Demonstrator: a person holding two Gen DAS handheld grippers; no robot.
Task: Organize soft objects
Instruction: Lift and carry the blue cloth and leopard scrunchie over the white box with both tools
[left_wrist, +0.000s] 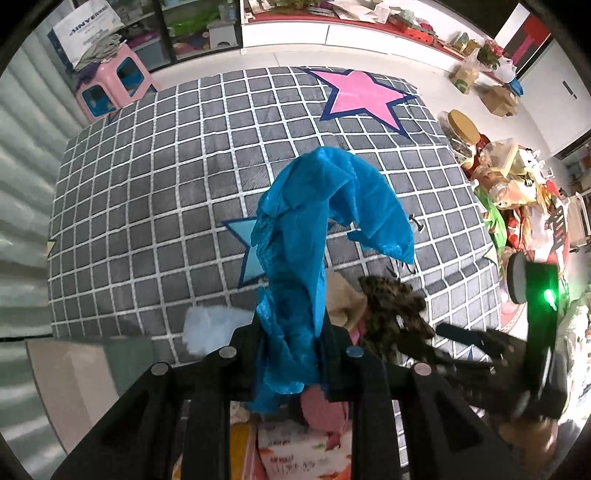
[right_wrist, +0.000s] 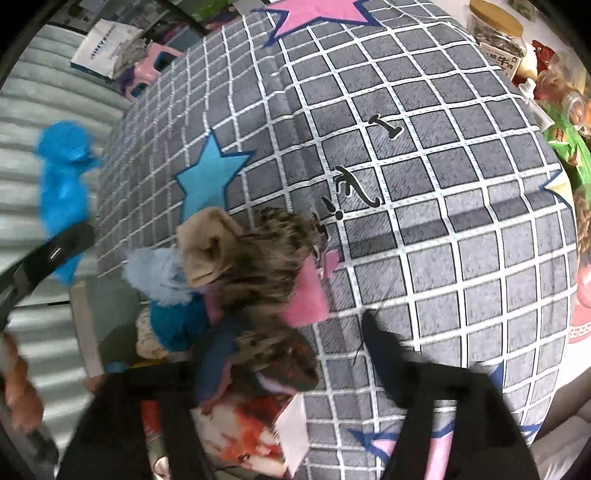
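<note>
**A:** Blue crinkled plastic-looking cloth is what your left gripper has hold of. Its fingers are pinched narrow on the lower part of the cloth, and the rest rises above them and flops over to the right, clear of the grey quilt with the white grid and stars.

**B:** And the right side?

**A:** Your right gripper sits low over the near edge of the quilt. One dark finger shows clearly, apart from the heap, and the other is buried behind fabric. The gap looks wide, but you cannot tell from these views whether anything is caught in it.

**B:** Where is the heap itself?

**A:** It lies at the near edge of the quilt, just below the blue star print. A brown-and-black mottled fuzzy cloth lies on top, touching a beige knitted piece on its left. A pale blue fluffy piece sits beside that, with a darker blue cloth under it. A pink cloth pokes out on the right of the mottled one.

**B:** Anything else around you?

**A:** A pink plastic stool stands beyond the far left corner of the quilt, and a clear jar with a tan lid stands off its right side among packets.
</note>
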